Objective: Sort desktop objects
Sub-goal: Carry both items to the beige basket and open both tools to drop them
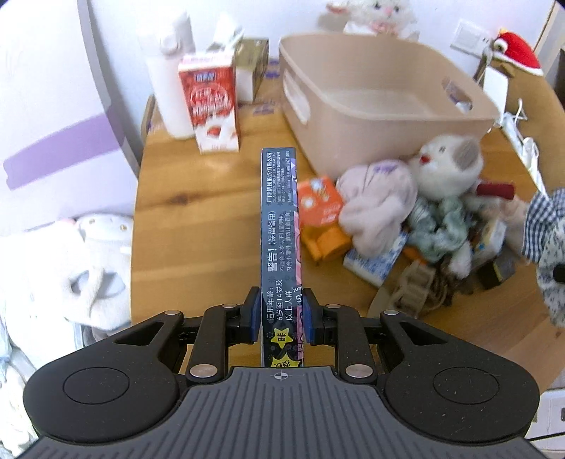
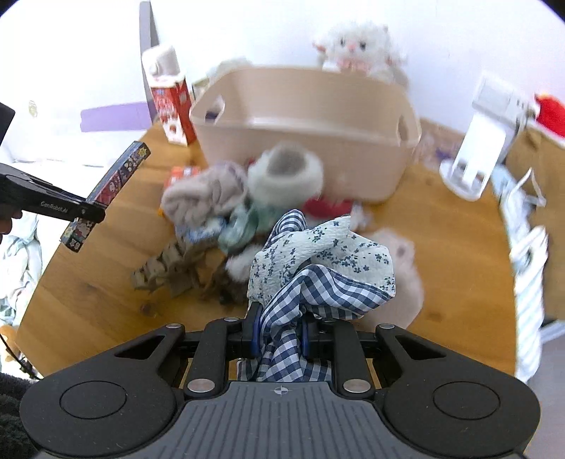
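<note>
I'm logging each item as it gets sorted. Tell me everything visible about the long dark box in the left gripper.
The long dark box is a slim, flat printed carton, apparently cardboard. Its narrow dark edge carries white Chinese warning text and yellow stars; the broad face shows colourful cartoon artwork. The left gripper is shut on it near one end, blue pads pressing both broad faces. It is held clear of the wooden table, extending forward towards the beige bin, touching nothing else.

- I see a round wooden table [image 1: 197, 197] with a knotty, honey-coloured grain.
- Behind it stands a plain white wall [image 2: 265, 31], brightly lit.
- A wall switch plate [image 1: 471, 35] sits on it.
- At left, a lilac band [image 1: 67, 141] crosses a pale surface.
</note>
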Action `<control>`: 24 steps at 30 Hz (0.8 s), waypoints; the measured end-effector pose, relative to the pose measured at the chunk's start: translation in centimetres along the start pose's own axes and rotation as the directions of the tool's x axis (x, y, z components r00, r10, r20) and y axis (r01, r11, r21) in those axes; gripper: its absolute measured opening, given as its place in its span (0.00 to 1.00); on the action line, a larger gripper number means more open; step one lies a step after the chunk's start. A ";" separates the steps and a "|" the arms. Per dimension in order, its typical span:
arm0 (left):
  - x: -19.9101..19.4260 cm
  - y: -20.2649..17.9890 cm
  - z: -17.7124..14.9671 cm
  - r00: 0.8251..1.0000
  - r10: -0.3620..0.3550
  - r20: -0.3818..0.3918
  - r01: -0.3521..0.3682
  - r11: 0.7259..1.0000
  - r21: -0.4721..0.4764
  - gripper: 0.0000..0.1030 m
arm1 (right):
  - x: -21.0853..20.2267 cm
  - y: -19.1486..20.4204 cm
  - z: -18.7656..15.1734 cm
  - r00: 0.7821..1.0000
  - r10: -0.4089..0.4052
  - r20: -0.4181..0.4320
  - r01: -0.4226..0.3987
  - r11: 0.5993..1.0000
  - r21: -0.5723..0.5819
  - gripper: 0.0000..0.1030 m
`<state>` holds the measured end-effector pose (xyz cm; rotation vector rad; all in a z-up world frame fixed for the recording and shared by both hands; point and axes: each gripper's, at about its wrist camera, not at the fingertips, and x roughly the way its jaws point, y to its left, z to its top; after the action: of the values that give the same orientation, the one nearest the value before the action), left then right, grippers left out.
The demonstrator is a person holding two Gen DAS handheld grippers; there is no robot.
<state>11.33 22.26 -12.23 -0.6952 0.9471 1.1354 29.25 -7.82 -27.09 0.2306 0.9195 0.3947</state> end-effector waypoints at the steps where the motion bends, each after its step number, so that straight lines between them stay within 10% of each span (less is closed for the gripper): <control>1: -0.6 -0.2 0.5 1.000 0.010 0.018 -0.010 1.000 0.000 0.23 | -0.4 -0.3 0.5 1.000 -0.003 0.012 0.003 1.000 -0.010 0.19; 24: -1.2 -6.5 15.6 0.972 0.128 0.198 -0.113 0.990 -0.084 0.23 | 1.0 -8.9 14.1 0.973 -0.015 0.230 0.032 0.997 -0.074 0.19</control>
<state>21.50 33.09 -4.13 -0.5733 0.7860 1.3269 43.28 -15.83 -22.72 0.1901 0.6783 0.3723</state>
